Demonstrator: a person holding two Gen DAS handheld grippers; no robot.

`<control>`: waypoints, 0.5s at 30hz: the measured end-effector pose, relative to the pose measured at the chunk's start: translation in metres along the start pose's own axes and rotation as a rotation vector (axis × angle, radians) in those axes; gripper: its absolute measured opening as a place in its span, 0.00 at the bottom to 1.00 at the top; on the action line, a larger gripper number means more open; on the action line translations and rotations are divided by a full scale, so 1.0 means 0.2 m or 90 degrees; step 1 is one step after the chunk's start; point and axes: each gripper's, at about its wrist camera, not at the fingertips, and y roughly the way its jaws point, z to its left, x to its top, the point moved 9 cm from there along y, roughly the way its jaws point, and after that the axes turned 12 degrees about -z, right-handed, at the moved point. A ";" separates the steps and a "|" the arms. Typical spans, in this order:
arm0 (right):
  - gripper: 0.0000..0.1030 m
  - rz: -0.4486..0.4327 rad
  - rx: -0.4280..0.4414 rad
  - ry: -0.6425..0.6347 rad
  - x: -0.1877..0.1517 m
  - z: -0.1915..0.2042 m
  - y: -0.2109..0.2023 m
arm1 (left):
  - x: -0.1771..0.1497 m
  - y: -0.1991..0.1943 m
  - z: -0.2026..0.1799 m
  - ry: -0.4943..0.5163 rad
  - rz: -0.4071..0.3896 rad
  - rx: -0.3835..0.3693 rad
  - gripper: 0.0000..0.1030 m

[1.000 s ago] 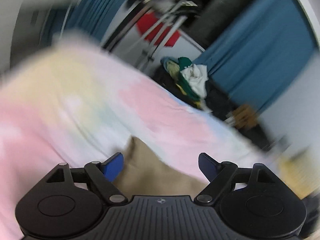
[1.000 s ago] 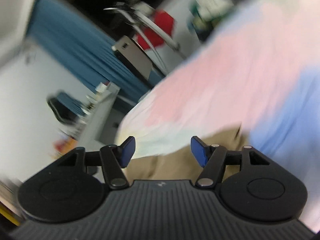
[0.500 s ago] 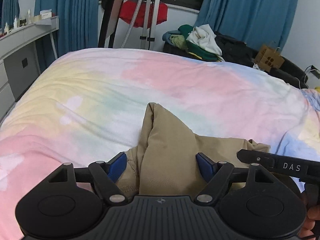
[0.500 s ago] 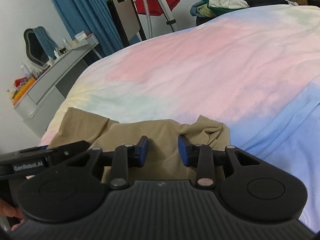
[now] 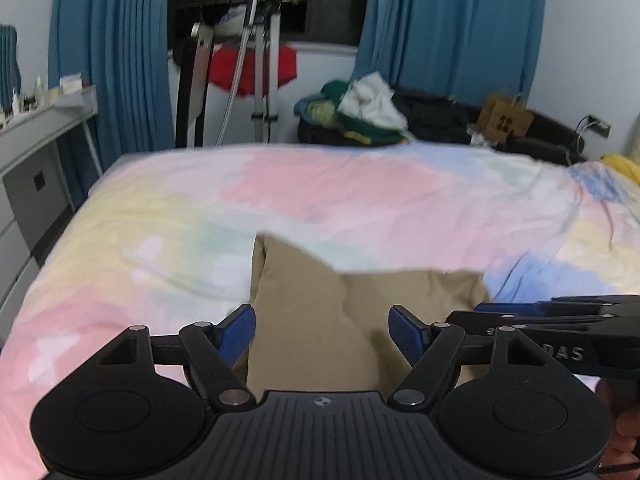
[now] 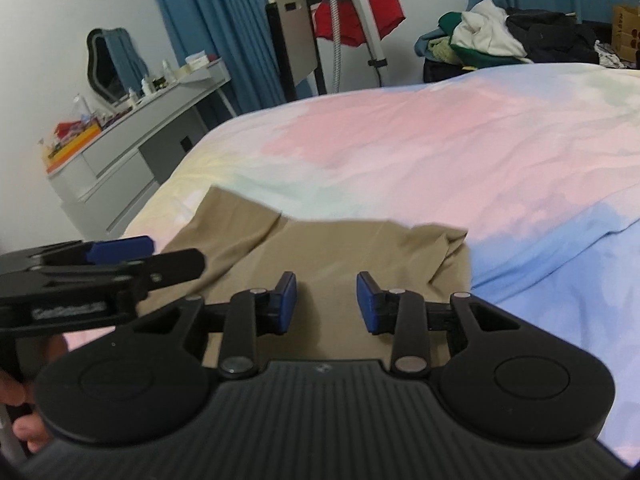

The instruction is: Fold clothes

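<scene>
a bed [image 5: 360, 184] under a pastel pink, yellow and blue cover is taking up the room, and a tan garment [image 5: 312, 320] [image 6: 332, 248] is lying crumpled on the cover's near end, toward the yellow side.

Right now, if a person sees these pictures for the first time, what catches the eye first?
First the tan garment, lying rumpled at the near edge of the pastel bedspread. The left gripper and the right gripper hover over it, side by side, jaws apart. Behind the bed hang blue curtains.
</scene>
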 end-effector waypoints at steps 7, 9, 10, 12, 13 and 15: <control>0.36 0.032 0.007 0.016 -0.07 -0.02 0.08 | -0.14 0.13 0.08 -0.039 0.048 0.031 0.74; 0.36 0.029 0.007 0.030 -0.06 -0.03 0.07 | -0.13 0.10 0.08 -0.047 0.046 0.033 0.73; 0.36 0.024 0.004 0.030 -0.06 -0.02 0.05 | -0.12 0.09 0.08 -0.051 0.045 0.033 0.72; 0.36 0.016 -0.003 0.027 -0.05 -0.01 0.00 | -0.11 0.04 0.06 -0.057 0.040 0.030 0.72; 0.36 0.010 -0.002 0.024 -0.04 0.00 -0.03 | -0.09 0.01 0.05 -0.060 0.036 0.028 0.72; 0.36 -0.001 0.001 0.019 -0.02 0.02 -0.10 | -0.07 -0.07 0.04 -0.084 0.032 0.018 0.75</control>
